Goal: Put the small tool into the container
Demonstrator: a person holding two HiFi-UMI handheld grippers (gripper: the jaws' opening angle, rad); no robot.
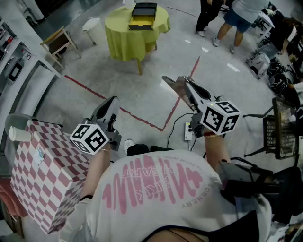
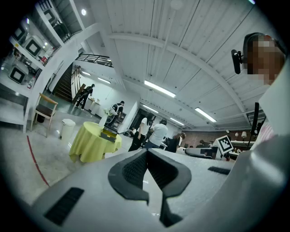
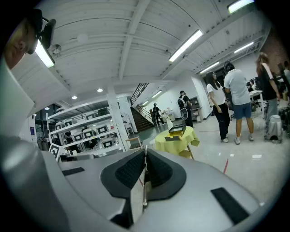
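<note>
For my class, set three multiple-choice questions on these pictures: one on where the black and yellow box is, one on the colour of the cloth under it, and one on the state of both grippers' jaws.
1. Where is the box?
A) on the round table
B) on the floor
C) on a chair

2. What colour is the cloth on that table?
A) red
B) blue
C) yellow

3. How do the jaws of the left gripper and the right gripper stand?
A) both wide apart
B) both together, with nothing between them
C) each shut on a tool

Answers:
1 A: the head view shows the box on the tabletop.
2 C: the cloth is yellow in all three views.
3 B: in each gripper view the dark pads meet and nothing is held between them.
</note>
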